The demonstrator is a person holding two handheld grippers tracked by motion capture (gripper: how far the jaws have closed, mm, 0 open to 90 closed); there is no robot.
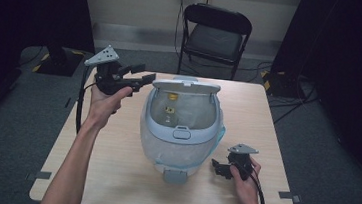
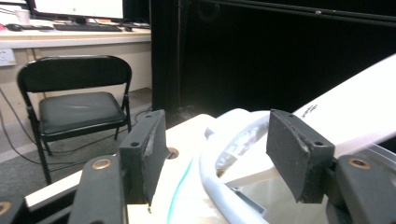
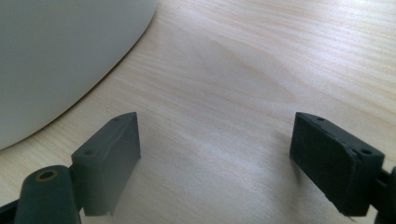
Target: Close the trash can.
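With both my left gripper and right gripper spread apart and empty, I risk knocking the raised lid at frame centre, tipping the bin.

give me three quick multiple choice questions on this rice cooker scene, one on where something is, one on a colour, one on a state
1. Where is the right gripper?
A. inside the rice cooker
B. low over the table, right of the rice cooker
C. on the chair

2. What colour is the chair?
A. black
B. red
C. white

3. How is the rice cooker's lid?
A. shut
B. lying on the floor
C. open

Answers: 1 B, the high view shows it over the table beside the cooker's right side. 2 A, seat and back are black. 3 C, the lid stands up at the back and the inside of the pot shows.
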